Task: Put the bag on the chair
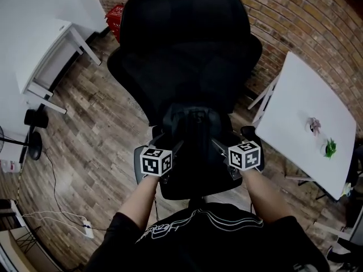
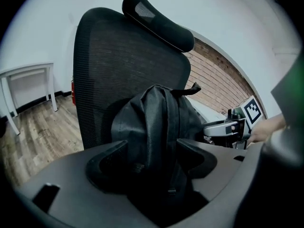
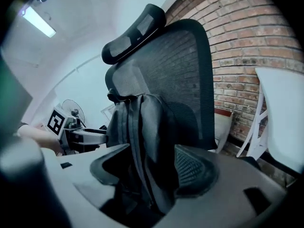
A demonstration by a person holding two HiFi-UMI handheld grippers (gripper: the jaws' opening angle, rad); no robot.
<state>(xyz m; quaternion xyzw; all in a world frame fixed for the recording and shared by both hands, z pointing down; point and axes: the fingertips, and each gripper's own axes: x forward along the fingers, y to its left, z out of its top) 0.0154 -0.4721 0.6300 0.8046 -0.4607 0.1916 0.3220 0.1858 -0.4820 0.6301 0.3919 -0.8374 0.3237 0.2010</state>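
Note:
A black backpack stands upright on the seat of the black mesh office chair, leaning against its backrest. My left gripper is at the bag's left side and my right gripper at its right side. In the left gripper view the jaws stand wide apart with the bag's lower edge between them, the pads not pressing on it. In the right gripper view the jaws are likewise spread around the bag. Each gripper shows in the other's view, beyond the bag.
A white table with a small green plant stands close on the right. Another white table is at the far left, a red crate behind the chair by the brick wall. Cables lie on the wood floor.

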